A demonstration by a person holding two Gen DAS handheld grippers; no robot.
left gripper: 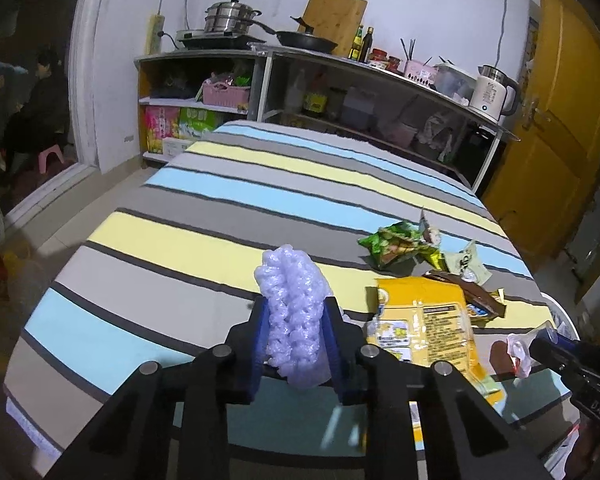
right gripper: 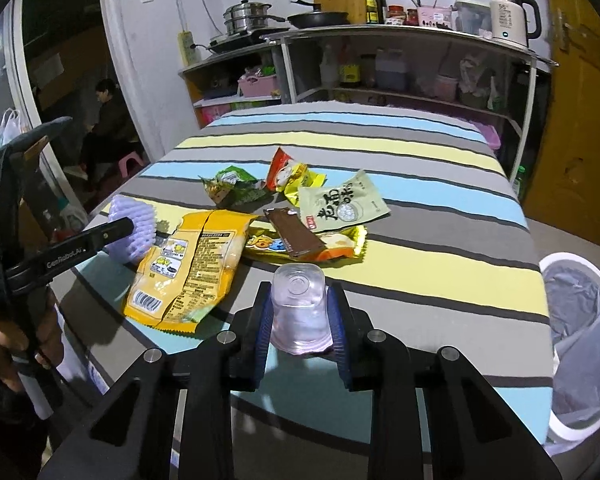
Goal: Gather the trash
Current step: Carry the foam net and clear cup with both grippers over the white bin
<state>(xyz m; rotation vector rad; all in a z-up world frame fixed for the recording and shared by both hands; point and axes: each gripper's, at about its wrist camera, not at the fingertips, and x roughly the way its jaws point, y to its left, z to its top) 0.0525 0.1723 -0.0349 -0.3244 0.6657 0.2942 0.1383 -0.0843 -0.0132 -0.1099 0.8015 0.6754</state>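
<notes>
Nearest the right camera, the right gripper (right gripper: 299, 316) has its blue-padded fingers (right gripper: 265, 322) clamped on a small clear plastic cup (right gripper: 298, 308), which sits upside down between them, base toward the room. Over on the left, the left gripper (left gripper: 296, 332) has its fingers pressed against both sides of a pale purple foam net (left gripper: 294, 312), the kind that wraps fruit; from the right camera that same net (right gripper: 134, 234) shows at the tip of the left gripper's black finger, just above the near left part of the worktop (right gripper: 440, 276), which wears a cloth striped in grey, blue and yellow. A person's hand (right gripper: 4, 344) grips the left tool's handle at the frame's edge. More trash lies loose on the cloth: a large yellow snack bag (right gripper: 192, 268) just beside the foam net, a brown wrapper (right gripper: 296, 236) lying across a yellow-and-orange packet (right gripper: 340, 246), a pale green packet (right gripper: 344, 202), a red-and-yellow wrapper (right gripper: 290, 174) and a crumpled green wrapper (right gripper: 232, 186) farther back. A white bin (right gripper: 572, 428) lined with a grey bag stands just off the worktop's right side. Shelves with pots, a pan and a white kettle (right gripper: 510, 16) line the far wall.
</notes>
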